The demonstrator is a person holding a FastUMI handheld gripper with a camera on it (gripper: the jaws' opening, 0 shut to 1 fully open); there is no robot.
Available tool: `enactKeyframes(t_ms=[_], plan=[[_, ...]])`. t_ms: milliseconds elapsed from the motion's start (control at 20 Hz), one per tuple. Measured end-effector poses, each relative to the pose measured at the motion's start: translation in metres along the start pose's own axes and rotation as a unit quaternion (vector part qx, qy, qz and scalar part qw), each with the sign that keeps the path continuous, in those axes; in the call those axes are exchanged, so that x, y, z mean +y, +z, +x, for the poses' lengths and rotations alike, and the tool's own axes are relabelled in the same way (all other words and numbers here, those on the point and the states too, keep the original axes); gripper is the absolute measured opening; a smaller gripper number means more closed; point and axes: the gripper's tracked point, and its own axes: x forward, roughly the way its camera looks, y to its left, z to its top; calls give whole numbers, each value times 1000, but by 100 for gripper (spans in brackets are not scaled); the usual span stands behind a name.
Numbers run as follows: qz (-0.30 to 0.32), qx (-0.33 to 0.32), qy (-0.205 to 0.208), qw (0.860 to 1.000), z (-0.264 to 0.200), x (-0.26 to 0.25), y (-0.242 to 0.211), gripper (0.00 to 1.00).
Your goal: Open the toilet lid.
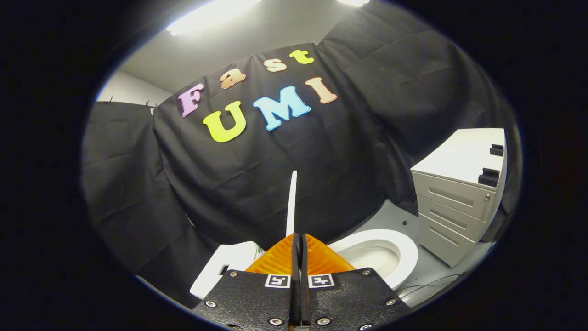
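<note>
Lid raised near upright, held at the fingertips

Gripper point(298, 239) fingers were seen pressed close together, with the thin edge of the toilet lid point(291, 202) rising from between their tips. Both fingers appeared to press on the lid's lower edge, so the state was judged as a pinch on the lid; the contact itself was partly hidden by the finger bodies.

The lid was seen edge-on as a narrow white blade, standing almost vertical and leaning only slightly. It extended upward from the fingertips against the black cloth wall point(229, 184).

The toilet seat point(404, 248) was exposed to the right of the fingers, with the open bowl point(374, 259) visible inside its ring. A white part of the toilet body point(220, 266), probably the tank end, was seen to the left of the fingers; its exact identity could not be confirmed.

A white drawer cabinet point(459, 202) stood beyond the seat on the grey floor point(395, 214), well apart from the lid. A thin dark cable point(432, 281) lay on the floor near the bowl.

Progress was judged as nearly complete: the bowl was uncovered and the lid was raised close to upright. What remained, by estimate, was for the lid to be brought to a stable rest against its backstop and for the fingers to be released. Whether the lid would stand unsupported could not be determined.
</note>
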Motion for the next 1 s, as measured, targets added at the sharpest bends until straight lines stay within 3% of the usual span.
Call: enactKeyframes(t_ms=[650, 1000], plan=[[-92, -24, 46, 994, -9, 98, -10, 0], [-166, -34, 75, 983, -14, 158, -27, 0]])
